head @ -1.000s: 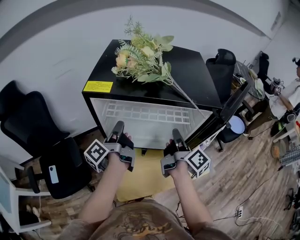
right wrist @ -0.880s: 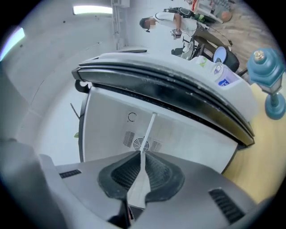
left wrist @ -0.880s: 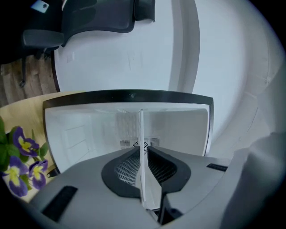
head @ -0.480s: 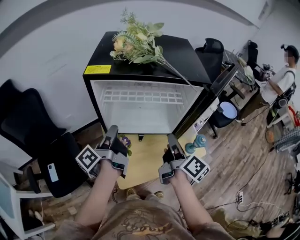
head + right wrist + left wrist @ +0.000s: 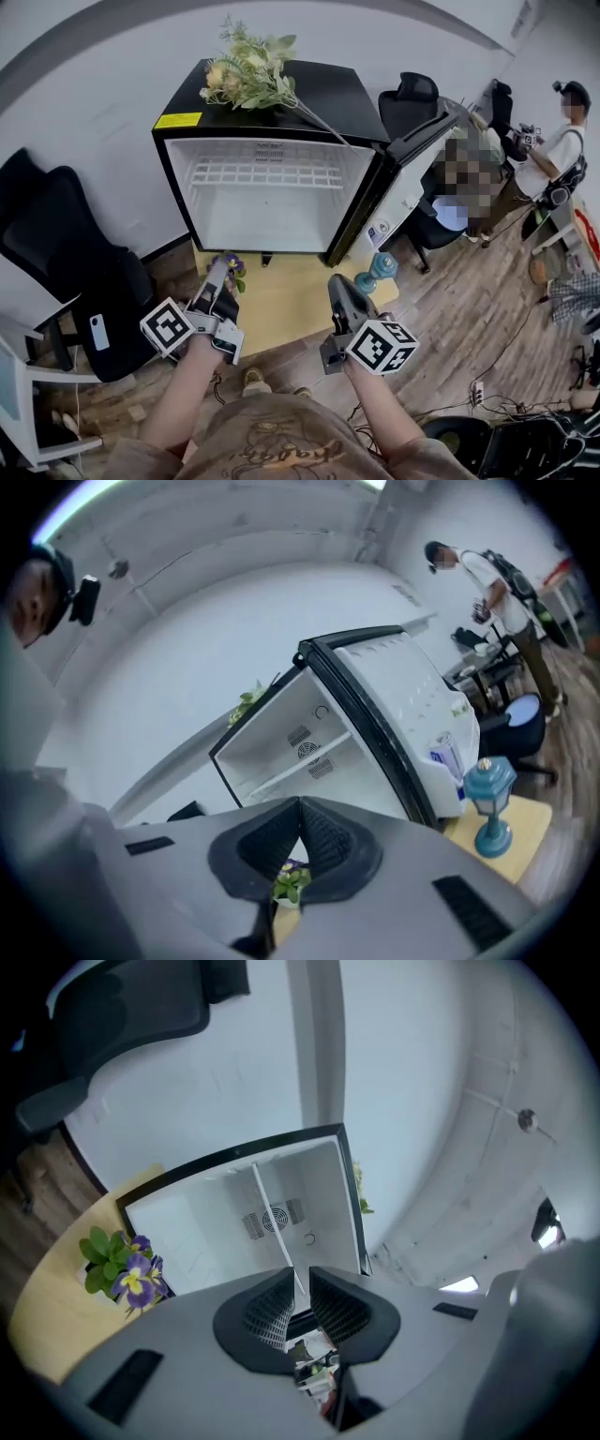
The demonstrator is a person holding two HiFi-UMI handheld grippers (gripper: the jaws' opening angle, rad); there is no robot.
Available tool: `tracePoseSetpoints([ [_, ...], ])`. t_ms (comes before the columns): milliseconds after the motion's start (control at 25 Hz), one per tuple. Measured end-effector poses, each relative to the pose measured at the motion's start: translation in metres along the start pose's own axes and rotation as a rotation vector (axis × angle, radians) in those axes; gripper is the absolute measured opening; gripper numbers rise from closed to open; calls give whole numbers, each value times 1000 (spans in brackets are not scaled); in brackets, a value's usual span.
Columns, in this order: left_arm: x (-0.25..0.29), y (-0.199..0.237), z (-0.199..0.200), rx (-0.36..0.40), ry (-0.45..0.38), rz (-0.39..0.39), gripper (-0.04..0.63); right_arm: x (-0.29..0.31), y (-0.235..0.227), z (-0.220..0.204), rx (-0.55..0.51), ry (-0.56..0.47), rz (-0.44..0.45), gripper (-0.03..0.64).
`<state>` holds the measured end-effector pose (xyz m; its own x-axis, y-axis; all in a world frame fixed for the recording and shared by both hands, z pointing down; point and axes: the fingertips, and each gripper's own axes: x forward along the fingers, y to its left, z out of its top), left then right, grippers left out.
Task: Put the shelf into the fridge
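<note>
Your left gripper (image 5: 219, 270) is open only a slit, with nothing between its jaws. Your right gripper (image 5: 335, 283) is closed and empty. The shelf (image 5: 262, 174) sits inside the open fridge (image 5: 319, 89), ahead of both grippers and well apart from them. A potted flower (image 5: 232, 266) stands just beyond the left one.

the fridge (image 5: 323, 89) is black outside with a yellow label (image 5: 178, 120) and white inside, its shelf (image 5: 262, 174) white too, the flowers (image 5: 246, 77) on top yellow and green, the tabletop (image 5: 291, 302) pale yellow, the pansies (image 5: 231, 266) purple, the lamp (image 5: 382, 265) blue, the floor (image 5: 487, 309) brown wood.
</note>
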<state>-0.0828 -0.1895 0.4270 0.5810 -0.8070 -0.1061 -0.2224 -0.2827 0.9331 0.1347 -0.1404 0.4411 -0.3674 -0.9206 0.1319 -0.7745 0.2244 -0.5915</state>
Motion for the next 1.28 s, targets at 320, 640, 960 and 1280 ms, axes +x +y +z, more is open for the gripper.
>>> tracePoseSetpoints([
  [320, -28, -7, -44, 357, 100, 23, 58, -40, -5, -3, -320, 27, 39, -15],
  [640, -47, -12, -75, 709, 147, 37, 57, -59, 0, -21, -495, 19, 88, -15],
  [960, -65, 2, -84, 933, 143, 94, 44, -75, -20, -41, -513, 23, 24, -14],
  [1280, -73, 15, -88, 998, 157, 139, 41, -81, -33, -58, -509, 46, -15, -14],
])
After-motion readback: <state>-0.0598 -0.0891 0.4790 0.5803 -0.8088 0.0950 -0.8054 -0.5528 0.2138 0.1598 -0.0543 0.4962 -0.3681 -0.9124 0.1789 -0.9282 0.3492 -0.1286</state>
